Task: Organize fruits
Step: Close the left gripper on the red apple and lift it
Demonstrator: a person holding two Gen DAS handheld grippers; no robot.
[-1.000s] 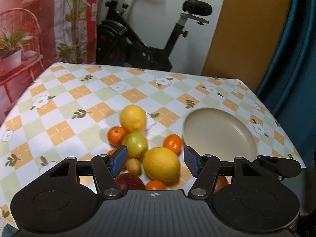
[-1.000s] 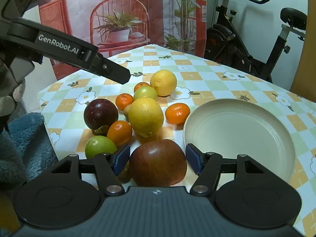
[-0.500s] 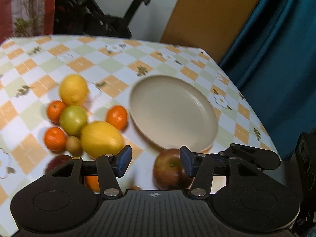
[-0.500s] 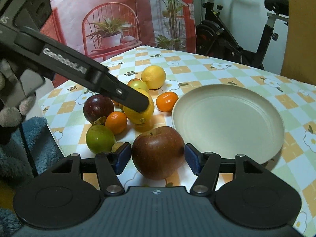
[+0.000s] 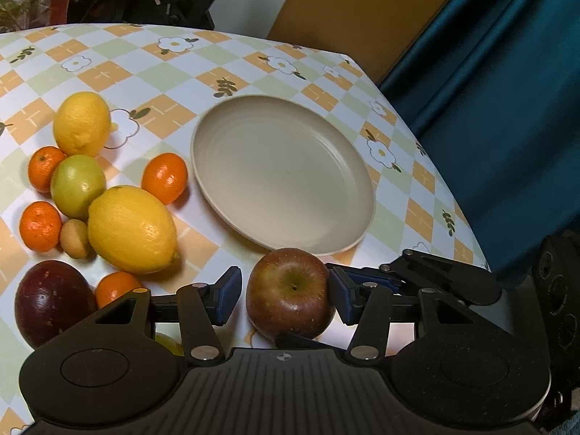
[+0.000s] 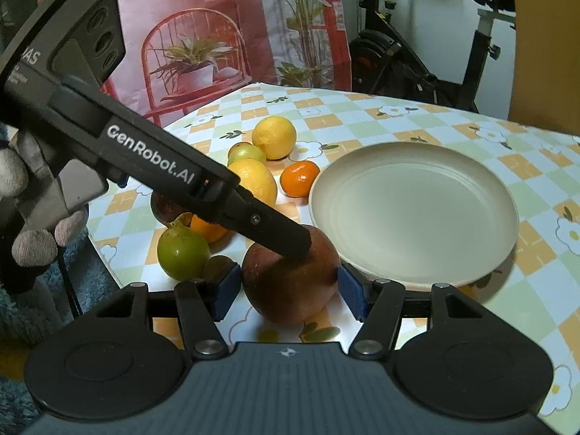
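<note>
A red apple [image 5: 290, 291] [image 6: 290, 282] stands on the tablecloth at the near rim of an empty beige plate [image 5: 282, 174] [image 6: 413, 214]. My left gripper [image 5: 284, 295] is open, its jaws either side of the apple, the right pad touching it. My right gripper [image 6: 286, 290] is open around the same apple from the other side, pads close to its flanks. The left gripper's finger [image 6: 268, 224] crosses the right wrist view and rests over the apple's top. Two lemons [image 5: 132, 230] [image 5: 81, 123], mandarins [image 5: 165, 177], a green fruit [image 5: 78, 185] and a dark purple fruit [image 5: 52, 301] lie left of the plate.
A green lime [image 6: 183, 252] and a small brown fruit [image 6: 217, 268] lie near the table's front edge. The table edge [image 5: 435, 166] drops to a teal curtain on the right. An exercise bike [image 6: 435, 54] stands behind the table.
The left gripper swung right from the fruit pile and came down around the apple. The right gripper moved closer, so both now straddle the apple.
</note>
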